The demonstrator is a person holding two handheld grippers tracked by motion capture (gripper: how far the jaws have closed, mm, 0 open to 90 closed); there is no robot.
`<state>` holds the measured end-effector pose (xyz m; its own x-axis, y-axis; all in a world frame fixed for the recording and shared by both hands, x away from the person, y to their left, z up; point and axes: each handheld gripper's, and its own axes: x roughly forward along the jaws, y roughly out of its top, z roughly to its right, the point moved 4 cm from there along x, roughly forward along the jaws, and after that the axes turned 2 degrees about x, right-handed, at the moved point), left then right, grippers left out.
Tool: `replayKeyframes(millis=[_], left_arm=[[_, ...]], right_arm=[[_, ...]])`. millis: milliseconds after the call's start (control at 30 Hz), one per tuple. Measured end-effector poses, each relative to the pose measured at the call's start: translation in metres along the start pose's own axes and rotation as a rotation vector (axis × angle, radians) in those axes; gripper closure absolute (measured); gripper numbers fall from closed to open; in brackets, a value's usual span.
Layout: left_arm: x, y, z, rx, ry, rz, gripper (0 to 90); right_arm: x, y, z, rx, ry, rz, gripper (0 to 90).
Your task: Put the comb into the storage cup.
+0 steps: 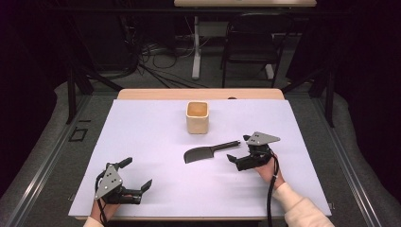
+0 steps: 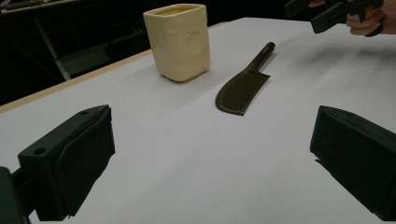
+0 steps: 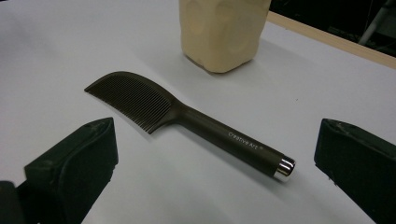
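Approach to a comb. The right gripper (image 1: 238, 149) hovers with jaws spread wide and empty just beside the handle end of the dark comb (image 1: 208, 152), which lies flat near the middle of the counter (image 1: 142, 137), its teeth toward the near edge and its handle running toward the right edge. A sound grasp would likely bring the jaws down astride the handle (image 3: 233, 142), just short of its metal cap (image 3: 285, 167), and close across its narrow width, since the flat toothed head offers little purchase. The left gripper (image 1: 137, 176) rests at the near left corner, also wide open and holding nothing. A cream cup (image 1: 197, 117) stands upright toward the far edge, apart from the comb; nothing lies between the right gripper and the handle.
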<state>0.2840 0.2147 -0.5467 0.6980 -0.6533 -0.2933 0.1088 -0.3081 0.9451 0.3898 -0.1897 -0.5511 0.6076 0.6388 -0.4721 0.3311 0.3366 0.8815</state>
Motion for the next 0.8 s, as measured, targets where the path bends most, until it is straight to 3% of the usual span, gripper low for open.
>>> replayKeyframes(millis=[533, 800], left_arm=[[0.001, -0.001, 0.0, -0.003, -0.004, -0.004, 0.0], [0.001, -0.001, 0.0, -0.002, -0.007, -0.004, 0.0]], right_arm=[[0.023, 0.008, 0.017, 0.042, -0.019, -0.03, 0.2], [0.03, 0.011, 0.03, 0.058, -0.051, -0.025, 14.9]])
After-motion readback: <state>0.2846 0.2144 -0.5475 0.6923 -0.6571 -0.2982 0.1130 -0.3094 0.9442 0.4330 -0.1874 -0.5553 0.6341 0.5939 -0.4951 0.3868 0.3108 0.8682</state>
